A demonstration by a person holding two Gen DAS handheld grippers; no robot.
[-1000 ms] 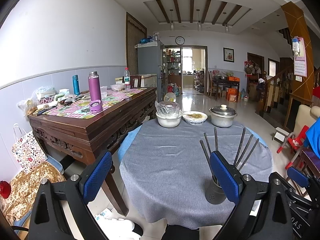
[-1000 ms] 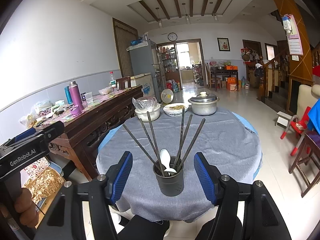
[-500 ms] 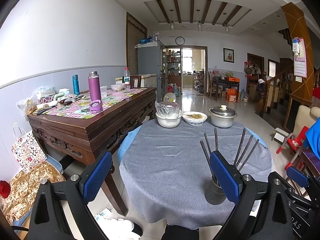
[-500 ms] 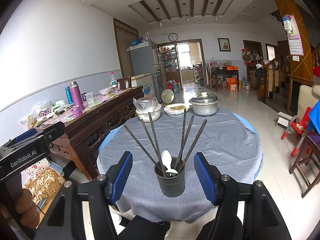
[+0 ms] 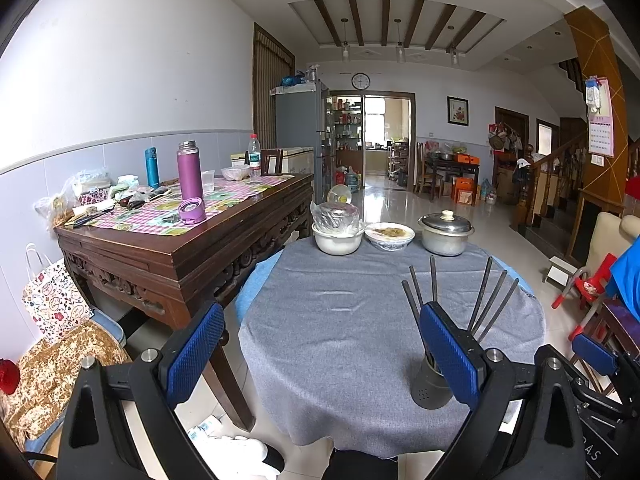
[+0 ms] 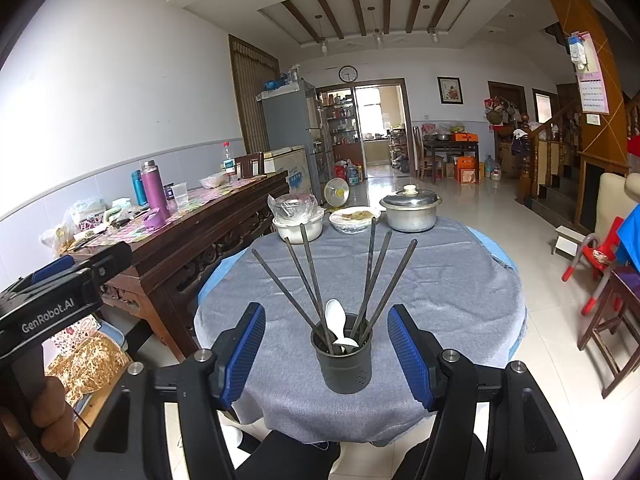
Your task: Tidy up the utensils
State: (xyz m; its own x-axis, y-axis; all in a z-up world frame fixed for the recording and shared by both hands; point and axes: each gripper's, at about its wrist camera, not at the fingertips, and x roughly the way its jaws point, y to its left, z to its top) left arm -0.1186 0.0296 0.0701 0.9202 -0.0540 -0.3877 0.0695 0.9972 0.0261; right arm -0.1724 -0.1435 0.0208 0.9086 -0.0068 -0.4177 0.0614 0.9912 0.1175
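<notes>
Nothing has shifted; both grippers (left (image 5: 324,356), right (image 6: 326,348)) stay released, holder (image 6: 347,366) untouched.

A round table (image 6: 460,280) wears a grey cloth. The dark utensil cup (image 6: 345,364) stands on it near the front edge. Far behind the cup, at the back edge, sit a white bowl (image 6: 298,228) (plastic on top), a food dish (image 6: 354,220) and a lidded metal pot (image 6: 411,213).

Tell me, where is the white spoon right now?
In the right wrist view, the white spoon stands in the dark utensil cup among the dark chopsticks, near the front edge of the grey-clothed round table.
</notes>
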